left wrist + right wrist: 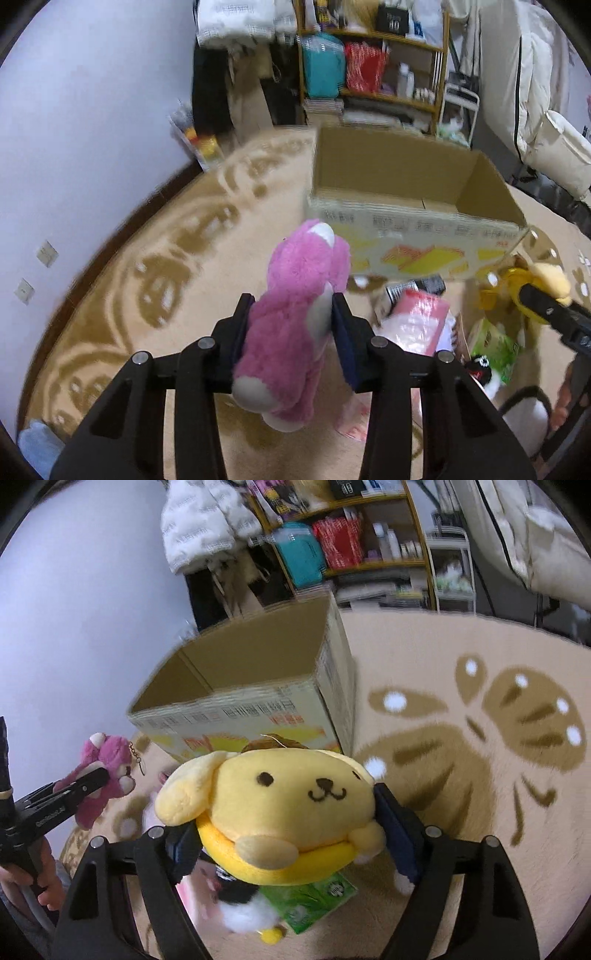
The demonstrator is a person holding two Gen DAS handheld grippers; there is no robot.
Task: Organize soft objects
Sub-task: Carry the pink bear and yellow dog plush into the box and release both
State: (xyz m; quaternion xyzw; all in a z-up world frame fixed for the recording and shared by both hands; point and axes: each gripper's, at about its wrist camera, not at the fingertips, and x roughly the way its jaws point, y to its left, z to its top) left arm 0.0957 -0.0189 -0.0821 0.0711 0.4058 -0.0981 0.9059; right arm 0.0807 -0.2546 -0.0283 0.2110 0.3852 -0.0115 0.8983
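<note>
My left gripper (pixel 291 306) is shut on a pink plush bear (pixel 295 332) and holds it above the carpet, short of an open cardboard box (pixel 413 221). The bear also shows in the right wrist view (pixel 107 771), at the left. My right gripper (pixel 284 812) is shut on a yellow plush dog (pixel 280 805), held in front of the same box (pixel 240 709). The dog shows at the right edge of the left wrist view (pixel 546 280). I cannot see the bottom of the box.
On the beige patterned carpet (pixel 461 775) below lie a green tissue pack (pixel 314 901), a pink packet (pixel 417 321) and a black-and-white plush (pixel 480 365). A wooden shelf (pixel 376 66) and hanging clothes stand behind the box. A white wall (pixel 92 129) is at left.
</note>
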